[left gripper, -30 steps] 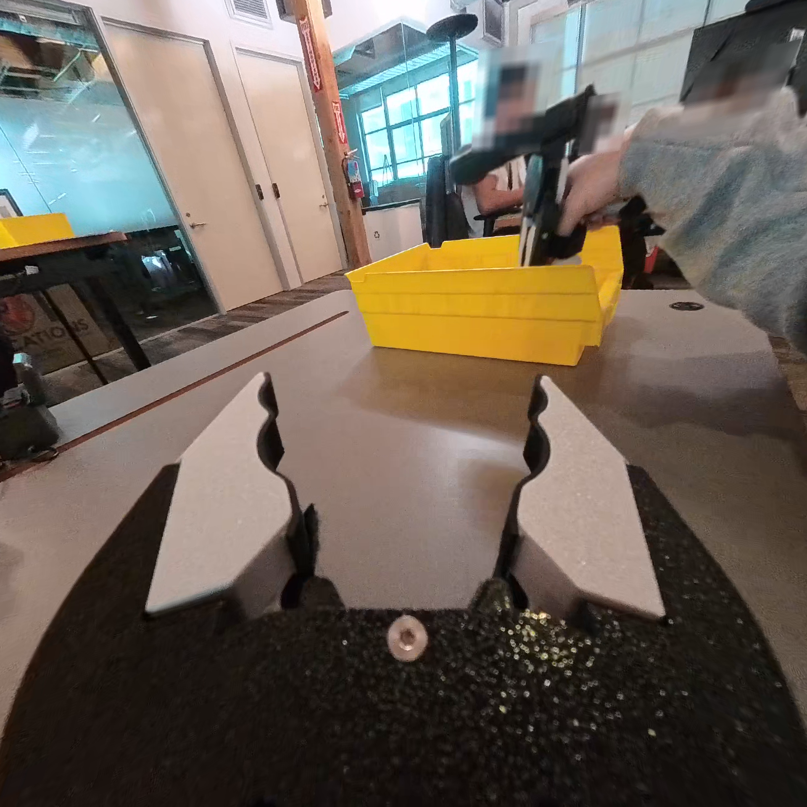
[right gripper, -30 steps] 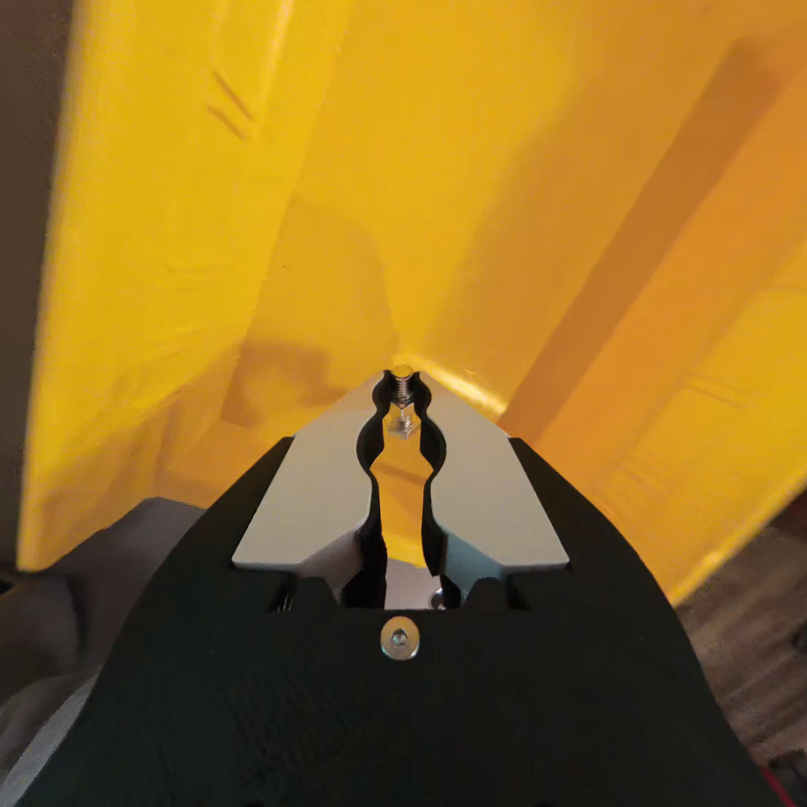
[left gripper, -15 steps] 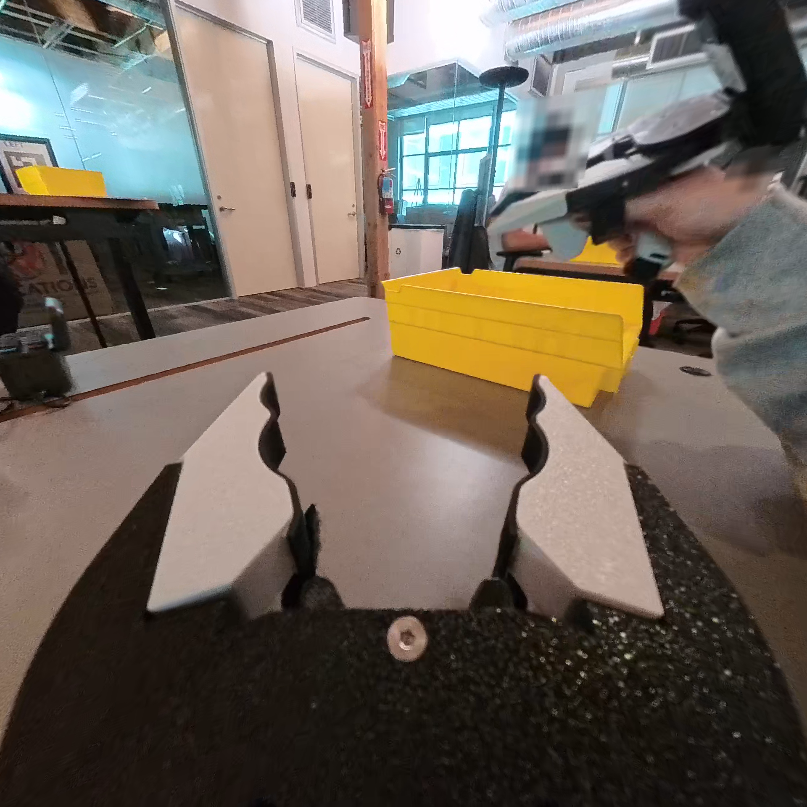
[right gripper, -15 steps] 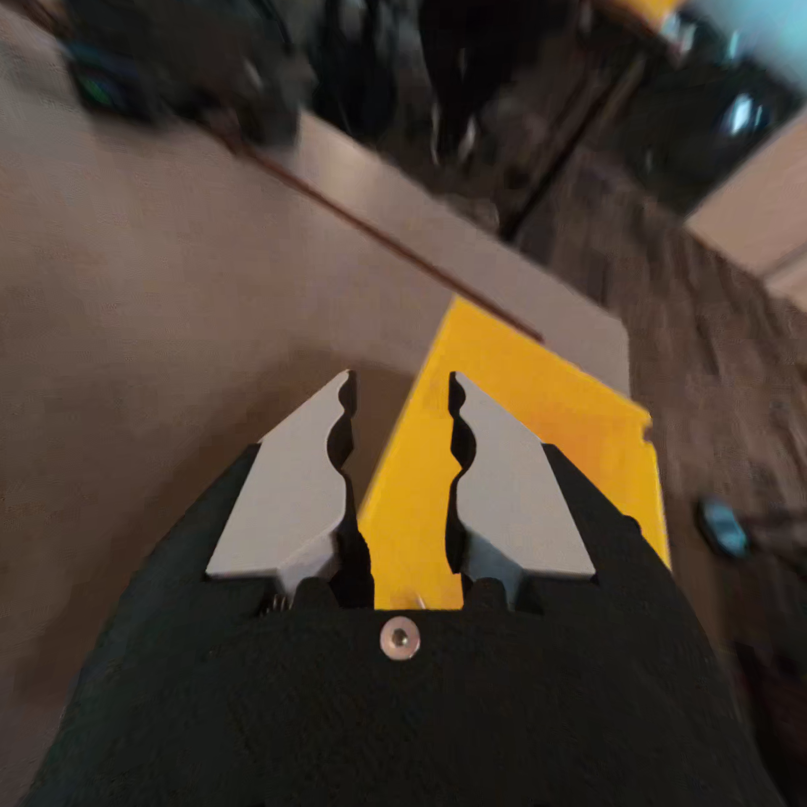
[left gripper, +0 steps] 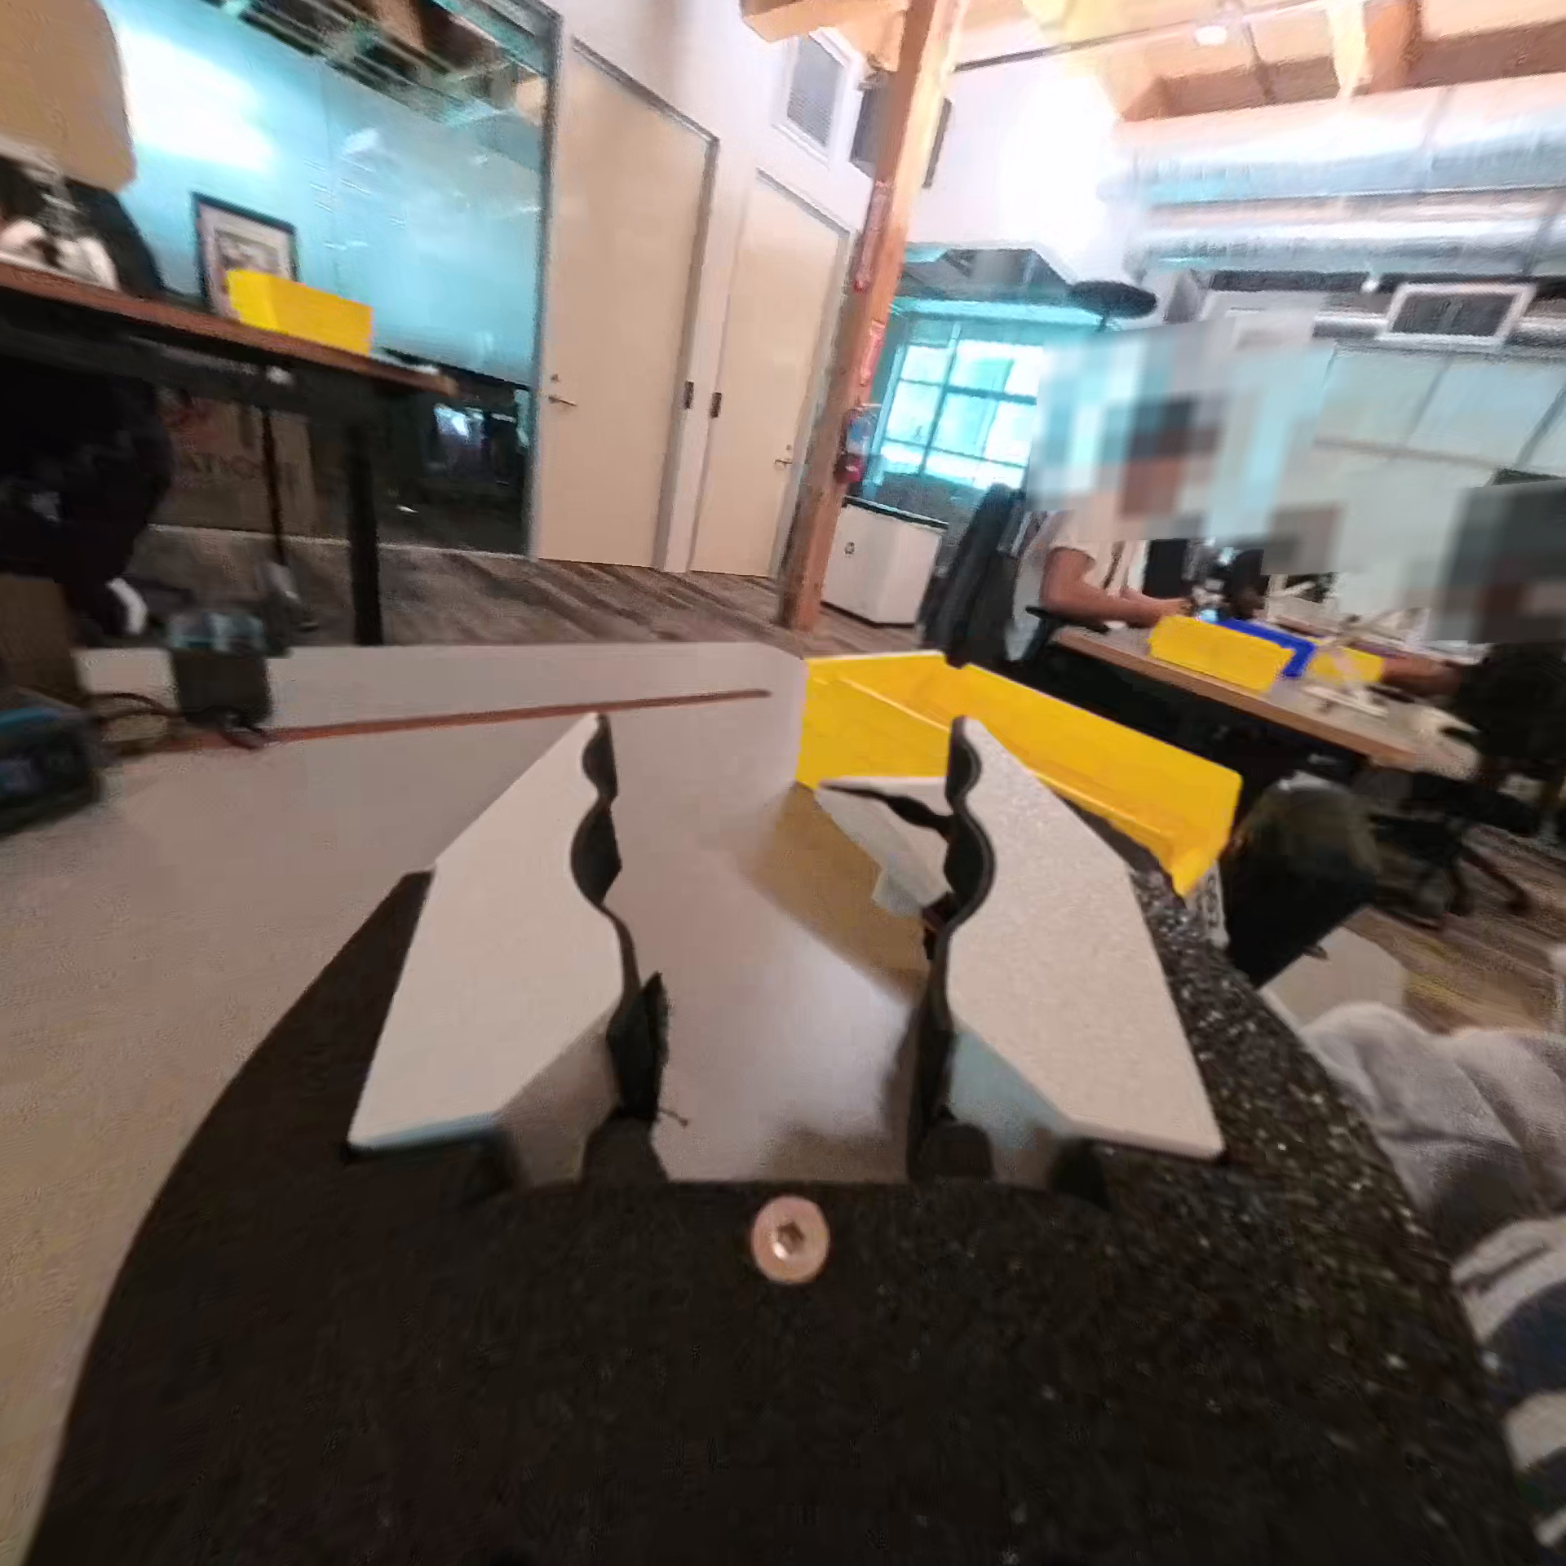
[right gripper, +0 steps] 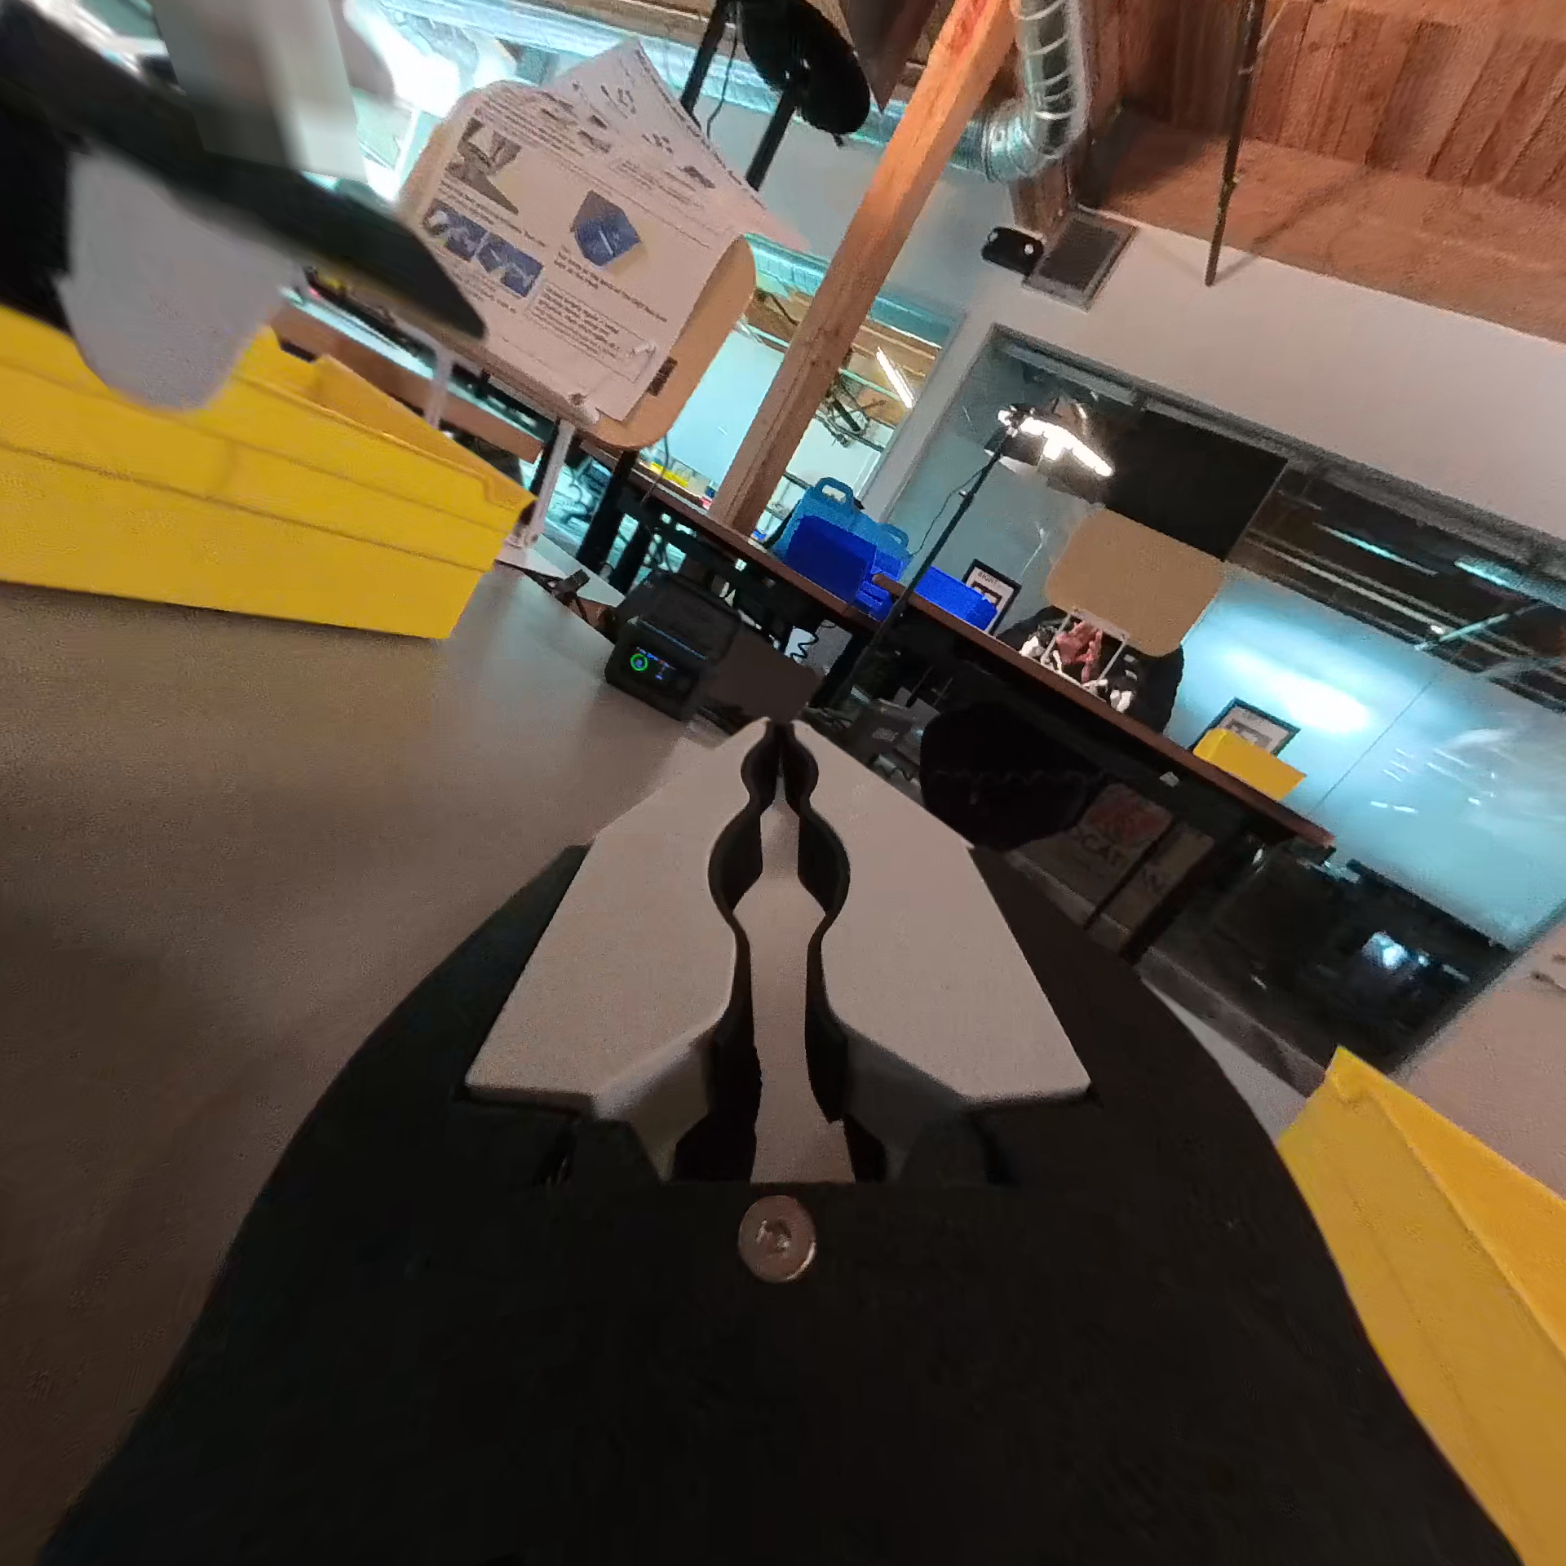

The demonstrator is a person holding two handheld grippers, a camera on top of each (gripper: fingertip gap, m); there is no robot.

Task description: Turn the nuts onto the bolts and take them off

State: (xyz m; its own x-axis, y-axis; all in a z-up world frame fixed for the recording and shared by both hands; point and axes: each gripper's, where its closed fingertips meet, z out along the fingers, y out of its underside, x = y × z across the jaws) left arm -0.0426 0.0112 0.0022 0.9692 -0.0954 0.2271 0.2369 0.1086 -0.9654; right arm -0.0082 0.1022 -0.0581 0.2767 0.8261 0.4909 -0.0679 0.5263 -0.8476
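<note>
No nut or bolt shows in either view. My left gripper (left gripper: 775, 737) is open and empty, held low over the grey table (left gripper: 212, 890). A yellow bin (left gripper: 1017, 737) stands on the table ahead to the right; its inside is hidden. My right gripper (right gripper: 780, 730) is shut with its tips together and nothing visible between them, low over the table. Its grey fingertips also show in the left wrist view (left gripper: 856, 826), just beside my left gripper's right finger. In the right wrist view the left gripper (right gripper: 169, 280) is a blur at the upper left, in front of the yellow bin (right gripper: 237, 517).
A second yellow piece (right gripper: 1441, 1271) sits at the right wrist view's lower right. A black device with a green light (right gripper: 669, 661) stands near the table's far edge, and a paper sign on a stand (right gripper: 585, 254) behind the bin. A grey sleeve (left gripper: 1441, 1102) is at the right. Tip to tip, the grippers are about 12 centimetres apart.
My right gripper, shut on a bolt inside the bin a second ago, opened, came out empty, dropped beside my left gripper and shut. My left gripper stayed open and swung left.
</note>
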